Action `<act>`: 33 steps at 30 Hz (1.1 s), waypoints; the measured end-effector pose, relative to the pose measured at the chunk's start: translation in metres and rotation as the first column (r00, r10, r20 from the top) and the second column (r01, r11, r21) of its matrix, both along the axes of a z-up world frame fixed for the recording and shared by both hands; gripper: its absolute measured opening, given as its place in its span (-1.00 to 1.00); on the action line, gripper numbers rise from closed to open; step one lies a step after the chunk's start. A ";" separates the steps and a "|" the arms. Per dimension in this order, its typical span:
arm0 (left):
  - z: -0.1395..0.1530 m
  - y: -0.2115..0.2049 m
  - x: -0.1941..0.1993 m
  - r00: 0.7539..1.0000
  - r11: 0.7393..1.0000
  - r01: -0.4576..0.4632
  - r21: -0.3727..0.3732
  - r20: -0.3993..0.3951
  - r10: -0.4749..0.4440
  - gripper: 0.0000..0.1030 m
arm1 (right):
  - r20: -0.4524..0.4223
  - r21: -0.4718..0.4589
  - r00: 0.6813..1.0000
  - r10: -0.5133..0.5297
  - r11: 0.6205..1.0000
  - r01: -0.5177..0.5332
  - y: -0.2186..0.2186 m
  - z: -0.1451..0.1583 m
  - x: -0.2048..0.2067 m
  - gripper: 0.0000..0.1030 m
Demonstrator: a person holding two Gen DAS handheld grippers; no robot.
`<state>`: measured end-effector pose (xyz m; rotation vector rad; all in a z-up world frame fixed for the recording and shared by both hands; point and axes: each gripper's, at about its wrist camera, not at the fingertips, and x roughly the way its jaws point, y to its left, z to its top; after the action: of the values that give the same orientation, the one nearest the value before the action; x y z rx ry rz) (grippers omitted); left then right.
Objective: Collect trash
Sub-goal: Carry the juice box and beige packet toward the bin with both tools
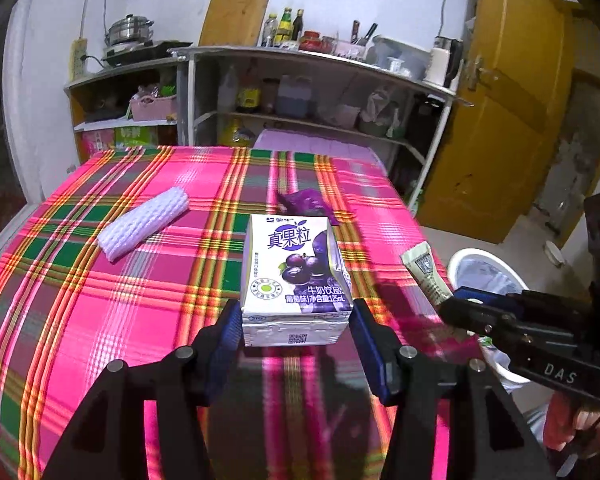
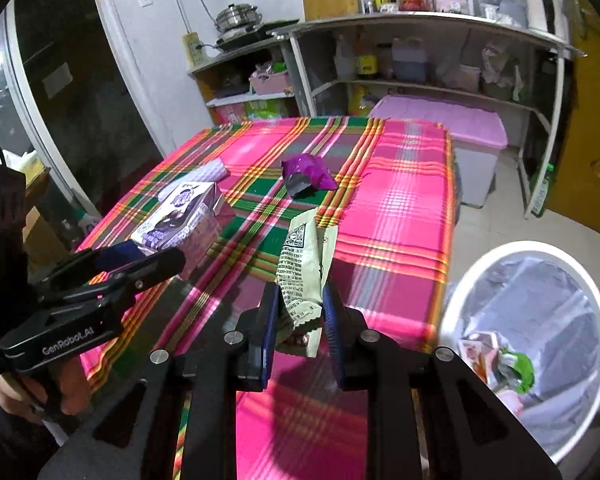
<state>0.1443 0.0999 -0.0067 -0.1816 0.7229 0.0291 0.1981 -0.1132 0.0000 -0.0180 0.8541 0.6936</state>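
Left wrist view: plaid tablecloth (image 1: 100, 280), shelves (image 1: 300, 92) behind; left gripper (image 1: 296, 328) clasps milk carton (image 1: 296, 276), right gripper (image 2: 300, 316) pinches wrapper (image 2: 304, 268)

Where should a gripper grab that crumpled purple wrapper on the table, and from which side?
Take the purple wrapper from above, closing across its raised crumpled middle. It lies loose on the tablecloth, apart from the drink carton, so the bunched ridge gives more to pinch than its flat edges.

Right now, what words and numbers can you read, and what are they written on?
"真果粒", "牛奶饮品", "125mL": drink carton held in the left gripper.
"DAS": right gripper's body, seen from the left wrist.
"GenRobot.AI": left gripper's body, seen from the right wrist.
Green wrapper in the right gripper: print too small to read.
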 end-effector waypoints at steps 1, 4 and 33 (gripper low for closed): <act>0.004 -0.005 -0.007 1.000 1.000 0.008 -0.001 0.010 -0.008 0.07 | 0.007 0.004 1.000 -0.004 1.000 0.004 -0.004 0.003 -0.004 -0.55; 0.013 -0.018 -0.021 0.999 1.000 0.028 -0.004 0.030 -0.028 0.07 | 0.032 0.012 0.999 -0.022 1.000 0.022 -0.017 0.012 -0.018 -0.55; 0.045 -0.120 -0.054 0.972 0.976 0.219 -0.004 0.087 -0.218 0.07 | 0.086 0.059 0.976 -0.200 0.979 0.195 -0.120 0.033 -0.059 -0.55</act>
<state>0.0905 -0.0201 0.0378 -0.1151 0.6534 -0.1930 0.1389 -0.2328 0.0331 0.0790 0.7388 0.5227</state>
